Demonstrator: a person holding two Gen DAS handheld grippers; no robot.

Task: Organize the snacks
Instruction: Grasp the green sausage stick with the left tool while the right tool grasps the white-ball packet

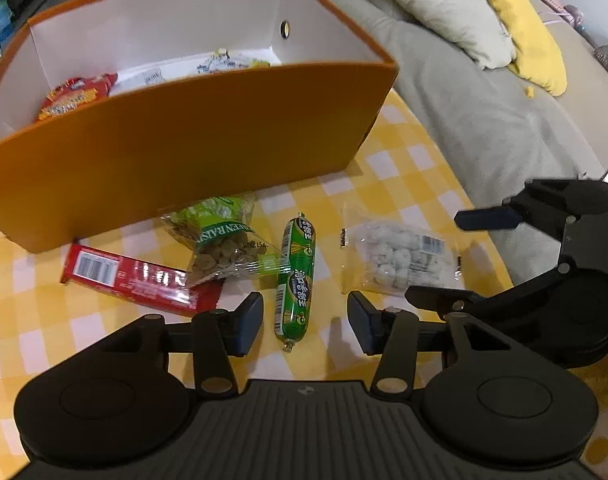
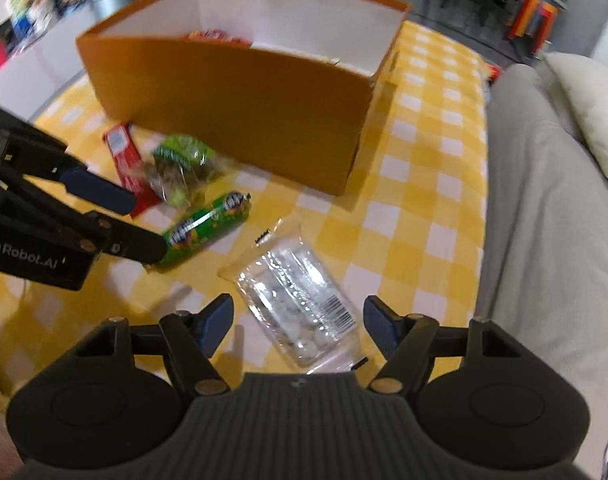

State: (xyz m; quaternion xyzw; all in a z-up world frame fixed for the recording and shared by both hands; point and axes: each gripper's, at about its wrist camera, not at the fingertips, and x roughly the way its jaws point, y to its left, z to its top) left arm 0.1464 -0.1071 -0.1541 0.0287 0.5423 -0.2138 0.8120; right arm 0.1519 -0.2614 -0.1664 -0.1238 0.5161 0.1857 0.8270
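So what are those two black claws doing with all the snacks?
A person is tidying snacks into the orange box, with a claw in each hand. The left claw is open over the green sausage stick. The right claw is open over the clear bag of white candies. Neither is gripped yet. The raisin bag and red packet also lie on the yellow checked cloth. Some packets are already inside the box.

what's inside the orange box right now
Inside the orange box: a red snack packet at one end, and pale packets beside it. The near wall hides the rest of the floor.
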